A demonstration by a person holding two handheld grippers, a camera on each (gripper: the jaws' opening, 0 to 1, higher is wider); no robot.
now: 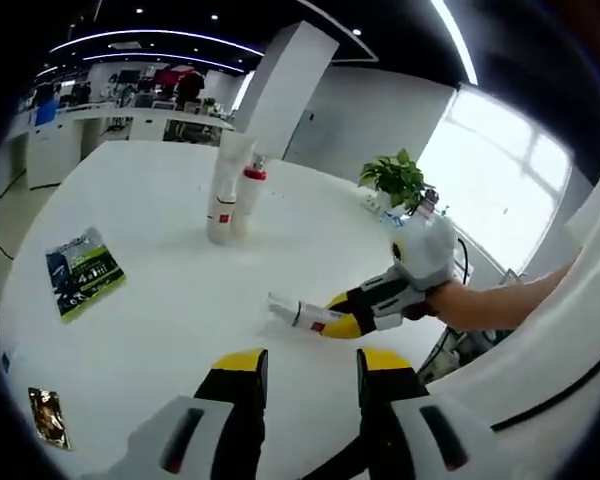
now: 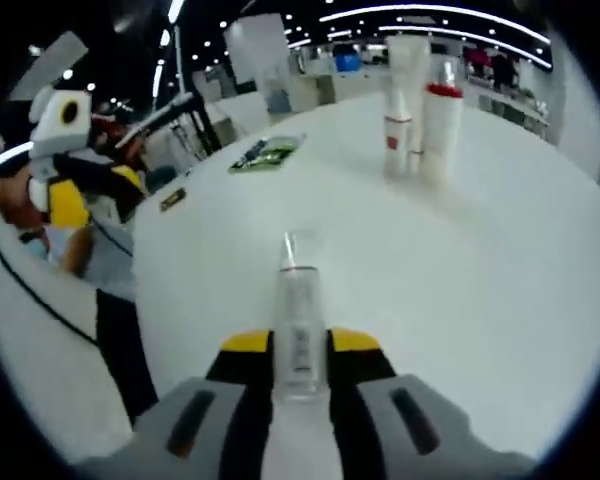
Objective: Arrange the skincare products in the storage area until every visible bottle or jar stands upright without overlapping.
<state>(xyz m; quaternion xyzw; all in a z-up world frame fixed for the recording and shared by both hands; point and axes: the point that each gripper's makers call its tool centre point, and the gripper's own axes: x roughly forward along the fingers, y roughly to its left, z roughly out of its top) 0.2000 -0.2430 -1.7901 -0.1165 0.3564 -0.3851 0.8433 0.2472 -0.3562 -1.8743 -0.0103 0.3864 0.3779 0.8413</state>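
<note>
1. Right gripper view – a clear tube [image 2: 298, 320] is pinched by the right gripper [image 2: 300, 345]; its label is blurred.
2. Left gripper [image 1: 310, 365] is held spread above the white table [image 1: 160, 320], the tube lying ahead.

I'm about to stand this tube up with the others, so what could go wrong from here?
The right gripper pinches the lying tube near one end, so it may swing or slip as it is tilted upright. The two bottles already stand close together; setting a third down beside them could knock one over. The left gripper hangs open near the grasp and could get bumped.
</note>
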